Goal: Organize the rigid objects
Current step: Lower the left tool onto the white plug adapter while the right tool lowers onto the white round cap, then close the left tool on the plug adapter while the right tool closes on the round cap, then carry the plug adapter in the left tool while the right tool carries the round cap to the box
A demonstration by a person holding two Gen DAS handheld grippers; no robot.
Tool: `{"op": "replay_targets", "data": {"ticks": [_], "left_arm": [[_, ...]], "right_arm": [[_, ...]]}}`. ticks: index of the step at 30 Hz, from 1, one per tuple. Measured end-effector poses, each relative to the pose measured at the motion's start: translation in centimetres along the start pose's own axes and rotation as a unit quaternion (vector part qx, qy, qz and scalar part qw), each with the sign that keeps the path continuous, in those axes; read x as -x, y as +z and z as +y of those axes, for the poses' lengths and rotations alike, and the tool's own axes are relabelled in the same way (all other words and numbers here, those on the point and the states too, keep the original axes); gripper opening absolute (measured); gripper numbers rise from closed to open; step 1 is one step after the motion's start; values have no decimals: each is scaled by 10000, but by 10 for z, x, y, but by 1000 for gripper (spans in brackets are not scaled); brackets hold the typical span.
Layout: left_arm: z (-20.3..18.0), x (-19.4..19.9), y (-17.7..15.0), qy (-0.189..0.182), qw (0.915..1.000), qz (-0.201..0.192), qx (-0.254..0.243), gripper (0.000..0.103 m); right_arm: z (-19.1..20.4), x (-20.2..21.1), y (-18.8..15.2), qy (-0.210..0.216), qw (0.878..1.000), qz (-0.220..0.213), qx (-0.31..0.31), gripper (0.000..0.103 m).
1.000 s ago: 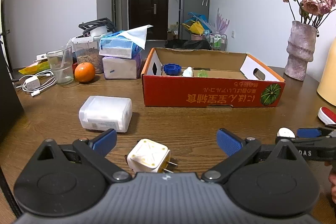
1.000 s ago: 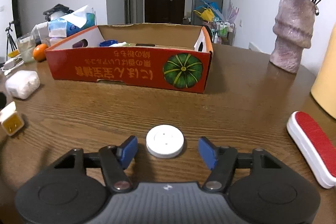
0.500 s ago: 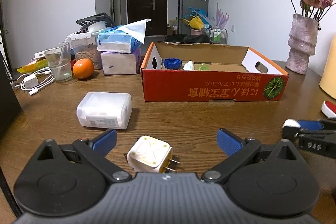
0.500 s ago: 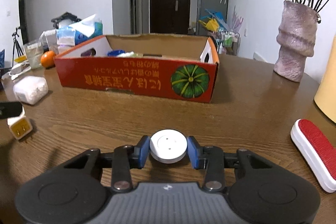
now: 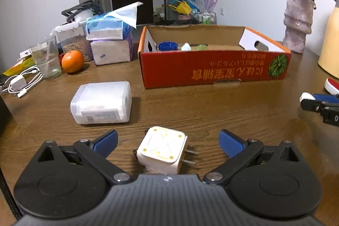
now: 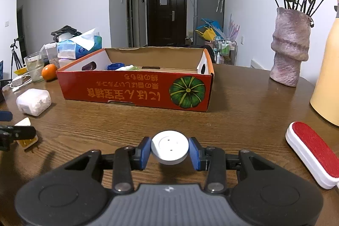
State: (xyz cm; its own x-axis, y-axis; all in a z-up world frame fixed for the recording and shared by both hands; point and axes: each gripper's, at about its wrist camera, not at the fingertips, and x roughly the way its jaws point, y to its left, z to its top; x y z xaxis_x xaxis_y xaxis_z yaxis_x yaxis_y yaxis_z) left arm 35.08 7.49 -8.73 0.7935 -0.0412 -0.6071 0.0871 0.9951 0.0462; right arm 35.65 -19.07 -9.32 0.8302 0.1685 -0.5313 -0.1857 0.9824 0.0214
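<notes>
My left gripper [image 5: 167, 142] spread wide around the white plug adapter [image 5: 162, 149] on the wooden table [image 5: 211, 111], pads clear of it, red cardboard box [image 6: 135, 92] beyond, my right gripper [image 6: 169, 150] clamped on the white round disc [image 6: 169, 149], just above the table.

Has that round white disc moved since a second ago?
Yes. The round white plastic disc, which lay flat on the brown wooden table, now hangs above it, tilted, pinched in the right gripper.
</notes>
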Motion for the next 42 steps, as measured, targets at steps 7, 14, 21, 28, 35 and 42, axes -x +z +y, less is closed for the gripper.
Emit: {"op": "replay_targets", "data": {"ticks": [7,14,21,28,35,42], "left_arm": [[5,-9,-4,-145,9996,166,-158,99],[4,-13,-7,-282,9990,278,-211,84],[5,-15,-8,-368,9986,329,-207,71],[4,-15,-8,-376,9986,306,-222,70],[-2,-7,-8,-350,9991,92,-234,70],[-3,-1,-6,-270,9995,-63,-156,70]], "right_arm": [[4,2,-3,0,10000,27,37,38],[5,3,-5,-33,10000,57,46,38],[6,2,-5,-35,10000,68,54,38],[7,3,-5,-26,10000,54,47,38],[11,8,-5,25,10000,12,28,38],[15,12,-5,97,9999,-33,18,38]]}}
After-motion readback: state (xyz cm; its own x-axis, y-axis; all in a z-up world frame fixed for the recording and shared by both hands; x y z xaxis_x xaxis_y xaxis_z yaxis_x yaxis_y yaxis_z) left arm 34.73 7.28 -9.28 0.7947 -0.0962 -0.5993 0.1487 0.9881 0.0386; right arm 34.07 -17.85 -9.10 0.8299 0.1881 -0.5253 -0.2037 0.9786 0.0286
